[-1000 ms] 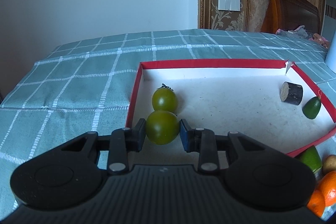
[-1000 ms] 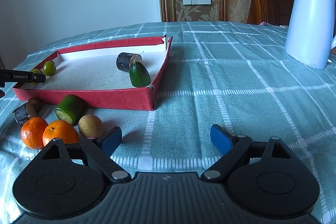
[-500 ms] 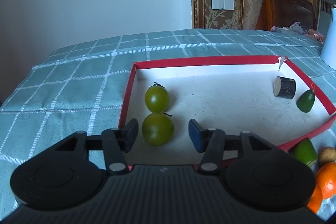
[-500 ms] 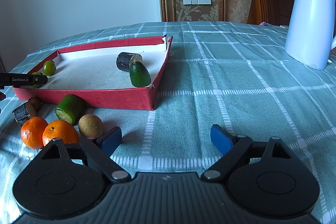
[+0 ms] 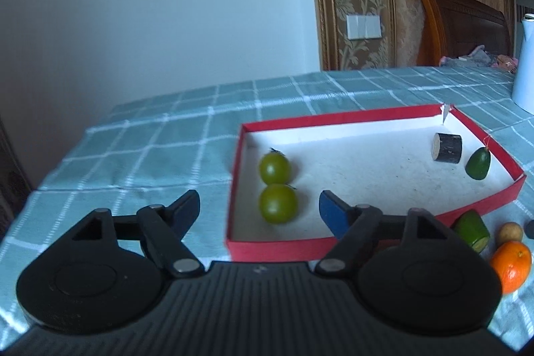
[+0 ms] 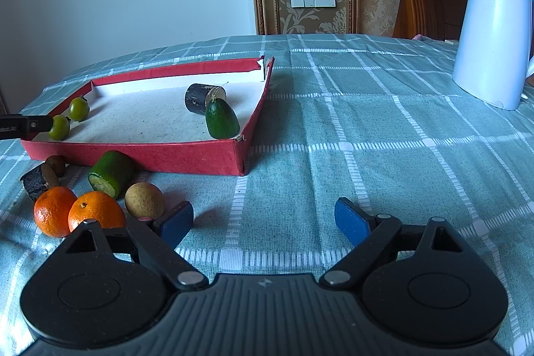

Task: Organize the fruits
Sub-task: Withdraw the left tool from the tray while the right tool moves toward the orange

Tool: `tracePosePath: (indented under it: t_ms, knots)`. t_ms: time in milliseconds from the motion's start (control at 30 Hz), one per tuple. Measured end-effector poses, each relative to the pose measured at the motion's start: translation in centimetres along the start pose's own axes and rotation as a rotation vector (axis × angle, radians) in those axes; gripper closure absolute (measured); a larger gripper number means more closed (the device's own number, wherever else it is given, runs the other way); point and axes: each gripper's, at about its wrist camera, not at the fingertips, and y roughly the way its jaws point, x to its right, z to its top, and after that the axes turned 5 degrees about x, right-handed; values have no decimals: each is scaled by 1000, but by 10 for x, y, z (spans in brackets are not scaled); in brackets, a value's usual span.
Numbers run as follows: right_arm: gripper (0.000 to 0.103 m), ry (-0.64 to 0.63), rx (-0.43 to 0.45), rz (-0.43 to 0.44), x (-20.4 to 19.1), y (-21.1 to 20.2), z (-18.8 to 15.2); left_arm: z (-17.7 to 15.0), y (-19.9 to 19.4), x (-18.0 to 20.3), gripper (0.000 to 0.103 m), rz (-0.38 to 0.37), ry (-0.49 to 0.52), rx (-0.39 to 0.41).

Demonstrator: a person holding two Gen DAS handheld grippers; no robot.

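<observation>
Two green tomatoes (image 5: 278, 203) are sitting touching each other in the red tray (image 5: 273, 245), at its nine o'clock side. The left gripper (image 5: 258, 210) has just been opening its fingers and is hanging spread just short of the nearer tomato, touching nothing. A dark stub (image 5: 447, 147) and an avocado (image 5: 478, 163) are lying at the tray's two o'clock corner. The right gripper (image 6: 263, 221) is hovering with fingers wide apart over the checked tabletop (image 6: 367, 129), oranges (image 6: 95, 211) at its nine o'clock.

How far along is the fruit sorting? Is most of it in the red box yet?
About halfway. Done: two green tomatoes, a dark log piece and an avocado lie in the box. In hand: nothing; the left gripper has just been opening, empty, and the right gripper is open too. Left: two oranges, a brown fruit, a green chunk and small dark pieces outside.
</observation>
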Motion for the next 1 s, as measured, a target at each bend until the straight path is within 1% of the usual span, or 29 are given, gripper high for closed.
tracePosePath:
  t_ms: [67,100,200,367,467,567,667,733,800,867,900,933,1000]
  knots:
    - [11,-1,0,-1,0,0,0,-3,-13,-8,21,13,-14,13]
    - [11,-2,-1,-1,0,0,0,-6,-20,-12,19,9,-26,16]
    - [11,-8,-3,-4,0,0,0,-18,-34,-22,17,6,-67,9]
    - [11,-4,3,3,0,-1,-1,-39,-41,-32,16,5,-83,-42]
    - [11,51,35,42,5,-10,-3,-48,-36,-37,16,20,-93,-72]
    - [11,77,59,97,2,-25,-10,-52,-31,-43,16,13,-125,-94]
    - [11,20,85,133,-14,-41,-15,-54,-27,-45,15,10,-132,-107]
    - [11,-23,107,166,-28,-50,-17,-54,-25,-47,13,-7,-148,-112]
    - [16,-54,109,207,-40,-55,-16,-55,-22,-49,9,-22,-163,-127]
    - [27,-77,98,236,-50,-54,-15,-56,-18,-51,9,-33,-182,-153]
    - [36,-97,84,249,-56,-51,-15,-56,-17,-53,9,-35,-193,-158]
    - [42,-114,71,257,-62,-48,-17,-56,-17,-54,9,-40,-199,-154]
    - [47,-137,60,256,-70,-43,-19,-56,-17,-54,7,-43,-201,-155]
